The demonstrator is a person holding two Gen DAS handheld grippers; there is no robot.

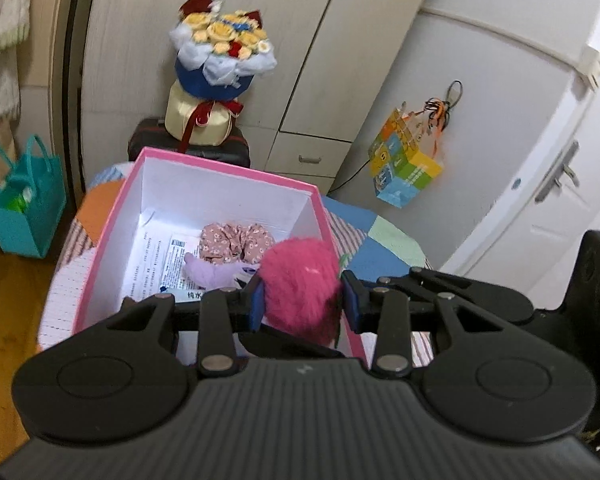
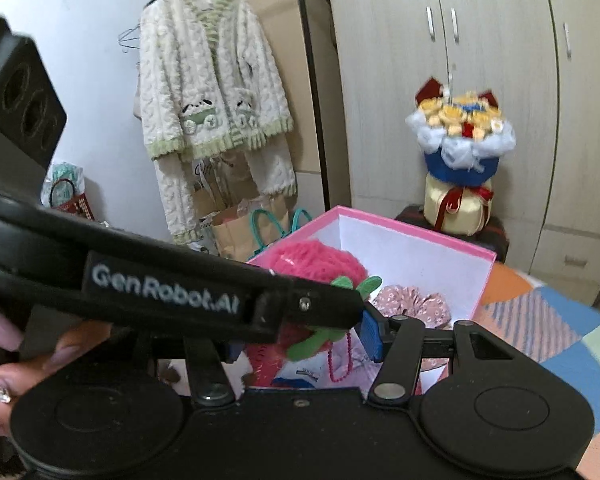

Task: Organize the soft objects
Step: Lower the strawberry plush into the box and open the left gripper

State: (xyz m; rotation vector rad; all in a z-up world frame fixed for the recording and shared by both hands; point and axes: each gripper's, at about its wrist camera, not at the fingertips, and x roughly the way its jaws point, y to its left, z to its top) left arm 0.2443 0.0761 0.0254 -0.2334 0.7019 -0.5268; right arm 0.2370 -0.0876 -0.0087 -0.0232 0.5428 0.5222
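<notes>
My left gripper (image 1: pixel 304 300) is shut on a fluffy pink strawberry plush (image 1: pixel 300 280), its blue pads pressing both sides, over the near right corner of a pink box (image 1: pixel 115 216) with white walls. Inside the box lie a floral scrunchie (image 1: pixel 235 240), a purple plush (image 1: pixel 211 272) and a printed leaflet (image 1: pixel 159 256). In the right wrist view the left gripper's finger (image 2: pixel 219 300) crosses from the left with the plush (image 2: pixel 316 264) above the box (image 2: pixel 420 236). My right gripper (image 2: pixel 300 340) stands open just behind it. Its right pad (image 2: pixel 370 330) is clear of the plush's green leaves, and its left pad is hidden.
The box sits on a patchwork bedspread (image 1: pixel 380 248). Behind it a flower bouquet (image 1: pixel 219 64) stands on a dark suitcase (image 1: pixel 147 140) before a wardrobe. A teal bag (image 1: pixel 23 208) is on the floor at left and a door (image 1: pixel 540 160) at right. A cardigan (image 2: pixel 211 92) hangs on the wall.
</notes>
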